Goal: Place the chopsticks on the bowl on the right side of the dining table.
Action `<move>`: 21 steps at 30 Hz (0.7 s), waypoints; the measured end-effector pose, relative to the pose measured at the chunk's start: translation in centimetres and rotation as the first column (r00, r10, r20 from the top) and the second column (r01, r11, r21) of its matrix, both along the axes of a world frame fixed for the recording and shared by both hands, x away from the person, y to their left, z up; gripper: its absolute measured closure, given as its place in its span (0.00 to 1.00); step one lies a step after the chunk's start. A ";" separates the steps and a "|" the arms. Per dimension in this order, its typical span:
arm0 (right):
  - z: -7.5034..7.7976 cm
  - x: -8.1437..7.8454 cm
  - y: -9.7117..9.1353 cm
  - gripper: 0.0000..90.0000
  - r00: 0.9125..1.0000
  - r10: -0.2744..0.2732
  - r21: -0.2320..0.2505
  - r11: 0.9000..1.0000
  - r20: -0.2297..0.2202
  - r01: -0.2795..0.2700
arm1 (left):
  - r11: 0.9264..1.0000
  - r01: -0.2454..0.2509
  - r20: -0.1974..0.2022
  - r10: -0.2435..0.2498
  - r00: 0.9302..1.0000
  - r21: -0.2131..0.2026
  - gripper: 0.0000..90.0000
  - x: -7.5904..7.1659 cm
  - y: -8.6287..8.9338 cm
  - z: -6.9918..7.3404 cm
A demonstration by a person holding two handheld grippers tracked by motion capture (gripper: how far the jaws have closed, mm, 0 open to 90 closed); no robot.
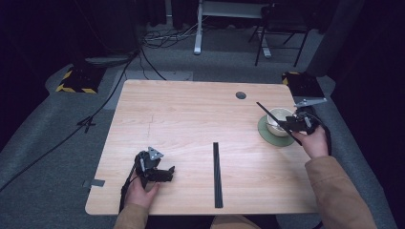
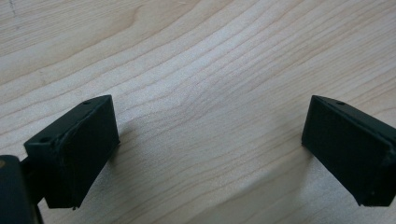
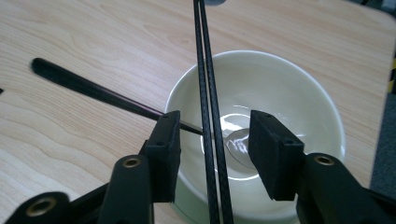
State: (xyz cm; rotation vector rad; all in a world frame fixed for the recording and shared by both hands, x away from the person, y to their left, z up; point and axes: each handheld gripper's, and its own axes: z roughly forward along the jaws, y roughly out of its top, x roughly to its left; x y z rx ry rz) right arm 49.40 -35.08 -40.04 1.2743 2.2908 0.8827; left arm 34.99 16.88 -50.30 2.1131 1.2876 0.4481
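A white bowl [image 1: 278,117] stands on a green saucer [image 1: 266,134] at the table's right side. Two thin black chopsticks [image 3: 204,70] lie together across the bowl [image 3: 280,84], running from its far rim to its near rim. A black spoon [image 3: 93,88] rests with its handle out to the left and its end down in the bowl. My right gripper [image 3: 212,126] hovers over the bowl's near rim, open, with the chopsticks between its jaws and neither pad touching them. My left gripper [image 1: 167,174] rests near the front left of the table, open [image 2: 210,107] over bare wood.
A long black strip [image 1: 217,174] lies on the wooden table [image 1: 191,114] near the front edge, right of my left gripper. A round cable hole [image 1: 241,95] sits at the back. Cables and chair legs are on the floor beyond the table.
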 end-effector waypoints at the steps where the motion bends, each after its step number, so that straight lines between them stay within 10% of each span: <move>1: 0.1 -0.5 -0.2 0.59 1.000 -0.010 0.006 1.000 0.015 0.010 | 1.000 0.000 0.000 0.000 1.000 0.000 0.05 0.0 0.0 0.0; 8: -0.1 -2.8 -1.4 0.59 0.995 -0.080 -0.032 0.996 0.054 0.082 | 1.000 -0.001 0.000 0.001 1.000 0.002 0.05 0.0 0.0 0.0; 21: -1.1 -2.2 -2.0 0.61 0.992 -0.124 -0.110 0.986 0.038 0.127 | 1.000 0.000 0.000 0.000 1.000 0.000 0.05 0.0 0.0 0.0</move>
